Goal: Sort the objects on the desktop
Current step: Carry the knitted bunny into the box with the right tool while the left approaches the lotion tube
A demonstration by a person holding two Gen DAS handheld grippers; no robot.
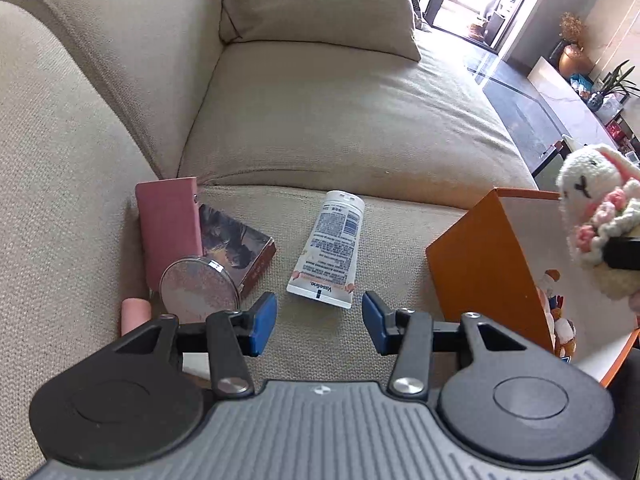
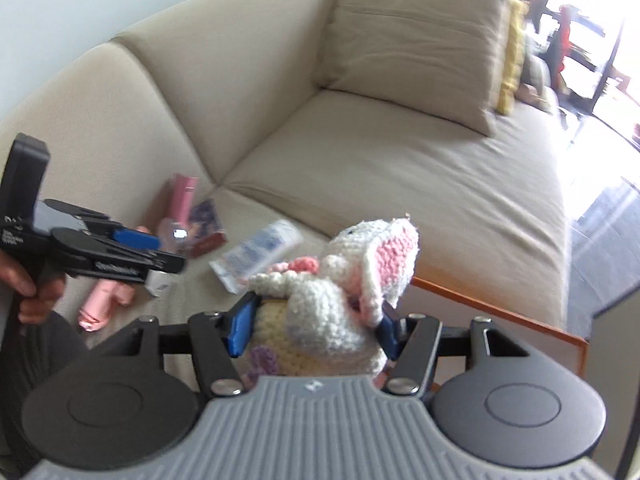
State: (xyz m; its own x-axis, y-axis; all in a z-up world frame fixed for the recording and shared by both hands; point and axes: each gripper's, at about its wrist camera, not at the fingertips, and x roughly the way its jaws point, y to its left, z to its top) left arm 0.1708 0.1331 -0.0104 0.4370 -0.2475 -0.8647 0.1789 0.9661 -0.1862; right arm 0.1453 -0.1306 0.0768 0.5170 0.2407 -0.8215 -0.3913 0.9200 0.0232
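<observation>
The right gripper [image 2: 314, 330] has its blue fingers [image 2: 242, 330] clamped on the cream body of a crocheted bunny [image 2: 340, 292], whose pink-lined ear points up and away; the toy hangs above the orange box [image 1: 486, 264], which stands open on the sofa [image 1: 320, 120] seat with small colourful items inside; the left gripper [image 1: 319, 322] hovers low over the cushion with its fingers [image 1: 264, 322] apart and nothing between them; just ahead of them lies a white Vaseline tube [image 1: 330, 250], cap end pointing away; to its left a round compact mirror [image 1: 200, 290] leans against a pink case [image 1: 170, 228] beside a small picture box [image 1: 236, 246], and a pale pink cylinder [image 1: 134, 314] lies nearest the sofa arm
</observation>
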